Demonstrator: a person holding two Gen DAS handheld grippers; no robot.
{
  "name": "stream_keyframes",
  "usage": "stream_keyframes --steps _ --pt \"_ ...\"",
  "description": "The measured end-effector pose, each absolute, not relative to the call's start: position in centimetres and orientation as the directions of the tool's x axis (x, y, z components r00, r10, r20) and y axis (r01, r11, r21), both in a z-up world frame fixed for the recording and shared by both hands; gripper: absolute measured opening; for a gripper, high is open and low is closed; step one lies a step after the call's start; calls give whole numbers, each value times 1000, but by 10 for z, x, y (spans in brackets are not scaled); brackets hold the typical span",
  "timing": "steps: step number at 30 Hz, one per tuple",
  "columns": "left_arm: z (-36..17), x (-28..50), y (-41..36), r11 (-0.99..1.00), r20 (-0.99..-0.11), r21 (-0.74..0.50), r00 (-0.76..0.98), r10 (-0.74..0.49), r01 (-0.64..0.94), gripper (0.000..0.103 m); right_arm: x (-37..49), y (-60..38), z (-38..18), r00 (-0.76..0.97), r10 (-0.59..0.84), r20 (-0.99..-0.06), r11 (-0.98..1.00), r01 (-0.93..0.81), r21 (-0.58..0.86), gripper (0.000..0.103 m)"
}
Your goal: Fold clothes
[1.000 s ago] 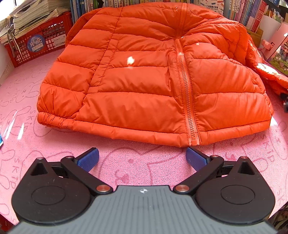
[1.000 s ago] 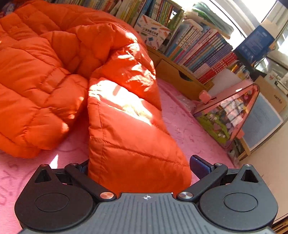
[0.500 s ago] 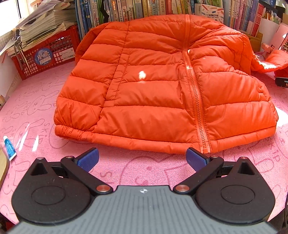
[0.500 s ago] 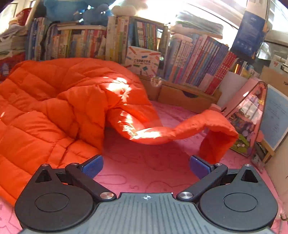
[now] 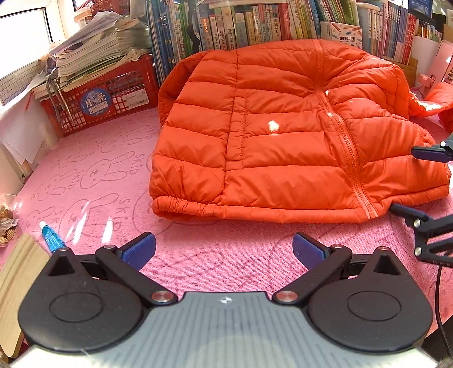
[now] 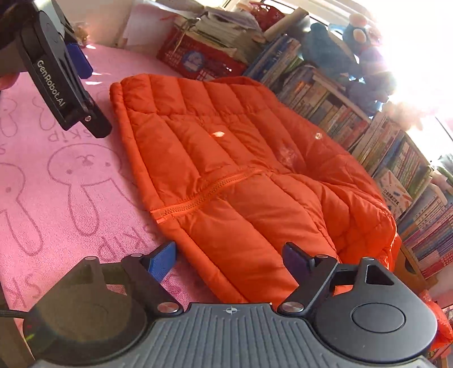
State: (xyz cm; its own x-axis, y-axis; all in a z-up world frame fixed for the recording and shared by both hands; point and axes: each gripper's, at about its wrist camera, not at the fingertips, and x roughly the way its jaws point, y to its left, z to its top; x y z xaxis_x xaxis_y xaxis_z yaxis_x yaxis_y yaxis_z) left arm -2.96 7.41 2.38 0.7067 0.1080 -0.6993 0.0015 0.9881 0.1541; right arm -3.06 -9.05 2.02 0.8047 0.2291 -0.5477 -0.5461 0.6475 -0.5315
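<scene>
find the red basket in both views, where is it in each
Left wrist view: the red basket sits upper left, behind the pink mat, left of the orange jacket, with papers stacked on it.
Right wrist view: the basket is at top centre, beyond the jacket's far edge.
Shared landmark: the basket's round blue sticker.

A lived-in home study corner: a long row of books (image 5: 254,25) lines the back of a table covered by a pink bunny-print cloth (image 5: 93,175). A red plastic crate (image 5: 102,99) carries stacked magazines and papers (image 5: 102,51), and plush toys (image 6: 354,48) perch on the books beside a sunlit window.
</scene>
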Motion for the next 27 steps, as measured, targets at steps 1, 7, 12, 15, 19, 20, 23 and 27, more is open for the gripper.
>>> stream_keyframes --steps 1,7,12,15,19,20,23,27 --pt "23 -30 75 987 -699 160 706 113 0 103 -22 -91 21 815 201 -543 673 -518 -528 59" --pt "21 -14 78 985 -679 173 722 136 -23 103 6 -111 39 881 94 -464 830 -327 -452 42" --pt "21 14 85 981 -647 175 741 179 -84 103 24 -132 57 911 51 -409 897 -222 -382 43" --pt "15 32 92 949 -627 251 715 308 -189 103 31 -144 60 919 16 -395 918 -170 -358 47" --pt "12 34 105 912 -589 307 699 406 -272 103 29 -171 54 914 -57 -402 929 -99 -356 60" --pt "12 33 110 918 -597 287 698 395 -275 103 27 -180 51 910 -75 -408 929 -84 -360 64" --pt "11 31 123 929 -622 227 691 368 -291 103 23 -204 41 890 -144 -432 928 -29 -370 64" --pt "14 27 132 932 -633 175 689 353 -317 103 9 -227 28 868 -221 -444 911 21 -411 70"
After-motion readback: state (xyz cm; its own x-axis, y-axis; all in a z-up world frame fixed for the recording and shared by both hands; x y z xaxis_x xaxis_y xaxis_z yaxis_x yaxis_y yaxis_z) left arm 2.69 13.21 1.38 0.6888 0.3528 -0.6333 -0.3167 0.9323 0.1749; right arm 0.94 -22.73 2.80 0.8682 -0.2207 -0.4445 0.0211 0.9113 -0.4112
